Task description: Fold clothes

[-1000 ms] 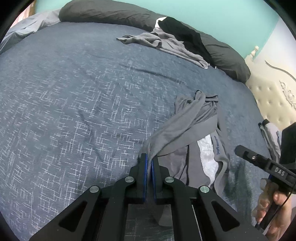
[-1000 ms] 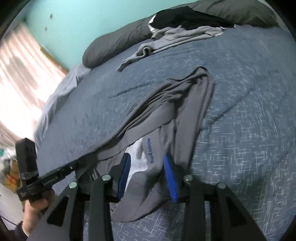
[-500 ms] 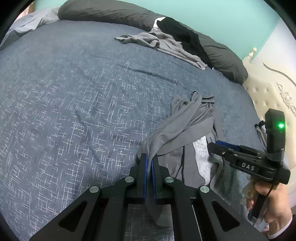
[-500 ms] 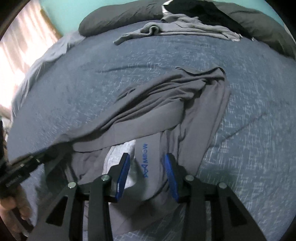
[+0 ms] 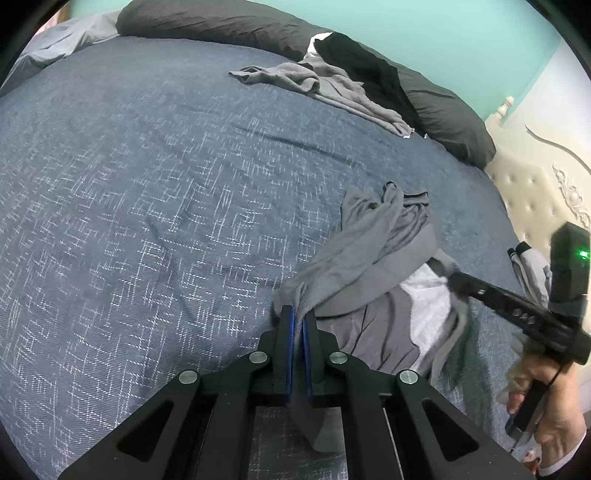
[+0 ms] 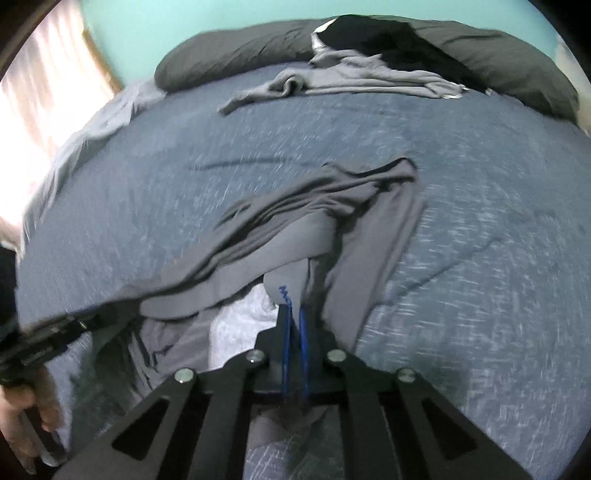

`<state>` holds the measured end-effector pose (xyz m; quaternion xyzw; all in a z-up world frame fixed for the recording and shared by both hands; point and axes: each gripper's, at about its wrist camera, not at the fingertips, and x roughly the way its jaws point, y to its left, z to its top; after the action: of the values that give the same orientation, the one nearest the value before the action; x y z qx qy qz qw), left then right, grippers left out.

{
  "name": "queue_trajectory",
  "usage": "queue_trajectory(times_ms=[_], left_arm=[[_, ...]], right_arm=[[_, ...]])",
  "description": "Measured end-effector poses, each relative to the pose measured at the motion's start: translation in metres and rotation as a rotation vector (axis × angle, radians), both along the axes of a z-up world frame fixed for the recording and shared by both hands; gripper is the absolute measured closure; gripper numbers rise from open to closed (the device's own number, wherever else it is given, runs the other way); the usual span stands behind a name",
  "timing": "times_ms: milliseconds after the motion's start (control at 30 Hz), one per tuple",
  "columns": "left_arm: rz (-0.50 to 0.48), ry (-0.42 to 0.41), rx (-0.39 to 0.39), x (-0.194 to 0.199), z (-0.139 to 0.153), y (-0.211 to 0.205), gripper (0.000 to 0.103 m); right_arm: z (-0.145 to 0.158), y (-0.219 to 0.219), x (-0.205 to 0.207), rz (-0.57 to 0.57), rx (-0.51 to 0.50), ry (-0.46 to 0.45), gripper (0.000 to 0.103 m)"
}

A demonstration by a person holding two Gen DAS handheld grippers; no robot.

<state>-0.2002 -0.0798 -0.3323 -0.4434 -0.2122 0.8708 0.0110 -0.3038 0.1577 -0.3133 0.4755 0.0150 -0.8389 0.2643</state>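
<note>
A crumpled grey garment (image 5: 373,254) with a pale lining lies on the blue bedspread (image 5: 147,206). My left gripper (image 5: 298,314) is shut on its near left edge, and cloth hangs down between the fingers. In the right wrist view the same grey garment (image 6: 332,221) stretches away from me. My right gripper (image 6: 293,314) is shut on its waistband, the band with blue lettering. The right gripper also shows in the left wrist view as a black tool (image 5: 517,310) held by a hand (image 5: 543,406) at the garment's right side.
A second grey garment (image 5: 317,85) and a black one (image 5: 362,62) are heaped by the dark pillows (image 5: 221,22) at the far end. A cream tufted headboard (image 5: 535,184) stands to the right. A bright window (image 6: 40,99) is on the left.
My right gripper, open around the waistband a second ago, has shut on it. The left gripper has kept its hold and barely moved.
</note>
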Motion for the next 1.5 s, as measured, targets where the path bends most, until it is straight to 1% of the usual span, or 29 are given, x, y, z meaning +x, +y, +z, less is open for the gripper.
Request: queue_trajectory(times_ms=[133,200,367,433,533,567,600,633,667,833,900,1067,1133,1200,1300,1367,1433,1500], left_arm=[[-0.006,-0.003,0.001,-0.005,0.000,-0.003,0.099],[-0.006,-0.004,0.003,-0.006,-0.001,-0.002,0.099],[-0.004,-0.009,0.006,-0.008,-0.002,-0.001,0.099],[-0.007,-0.008,0.005,-0.008,-0.002,0.000,0.099],[-0.009,-0.008,0.004,-0.009,-0.002,0.001,0.099],[-0.008,-0.009,0.005,-0.010,-0.002,0.000,0.099],[-0.007,-0.009,0.006,-0.010,-0.002,0.000,0.099],[-0.006,-0.010,0.006,-0.011,-0.002,0.000,0.099],[-0.006,-0.010,0.005,-0.011,-0.002,0.001,0.099],[-0.005,-0.010,0.007,-0.012,-0.002,0.000,0.099],[-0.005,-0.011,0.007,-0.011,-0.002,0.000,0.099],[-0.004,-0.010,0.010,-0.011,-0.001,0.000,0.099],[-0.004,-0.010,0.012,-0.011,-0.001,0.000,0.099],[-0.005,-0.010,0.013,-0.010,-0.001,0.000,0.099],[-0.007,-0.011,0.014,-0.010,-0.001,0.000,0.099],[-0.007,-0.011,0.015,-0.010,-0.001,0.000,0.099],[-0.005,-0.010,0.015,-0.010,-0.001,-0.001,0.099],[-0.003,-0.010,0.015,-0.009,0.000,-0.002,0.099]], right_arm=[[0.003,0.024,0.001,-0.054,-0.065,-0.027,0.099],[-0.002,0.038,-0.001,-0.095,-0.096,-0.066,0.099],[-0.015,0.066,-0.004,-0.180,-0.118,-0.137,0.098],[-0.017,0.071,-0.005,-0.183,-0.118,-0.152,0.098],[-0.006,0.071,-0.005,-0.183,-0.112,-0.121,0.096],[-0.003,0.069,-0.006,-0.179,-0.106,-0.112,0.094],[-0.001,0.067,-0.007,-0.175,-0.099,-0.102,0.090],[0.002,0.066,-0.008,-0.171,-0.093,-0.093,0.080],[0.005,0.064,-0.010,-0.166,-0.086,-0.083,0.075],[0.018,0.055,-0.016,-0.145,-0.054,-0.036,0.074],[0.022,0.049,-0.017,-0.122,-0.033,-0.022,0.070],[0.022,0.027,-0.015,-0.020,0.045,-0.001,0.069],[0.016,0.012,-0.018,0.020,0.115,0.006,0.069],[0.010,0.003,-0.020,0.045,0.146,-0.005,0.069],[0.007,-0.001,-0.019,0.060,0.161,-0.004,0.069],[0.005,-0.005,-0.019,0.076,0.217,0.022,0.069],[0.003,-0.005,-0.018,0.094,0.228,0.035,0.069],[0.006,-0.001,-0.020,0.068,0.205,0.040,0.083]])
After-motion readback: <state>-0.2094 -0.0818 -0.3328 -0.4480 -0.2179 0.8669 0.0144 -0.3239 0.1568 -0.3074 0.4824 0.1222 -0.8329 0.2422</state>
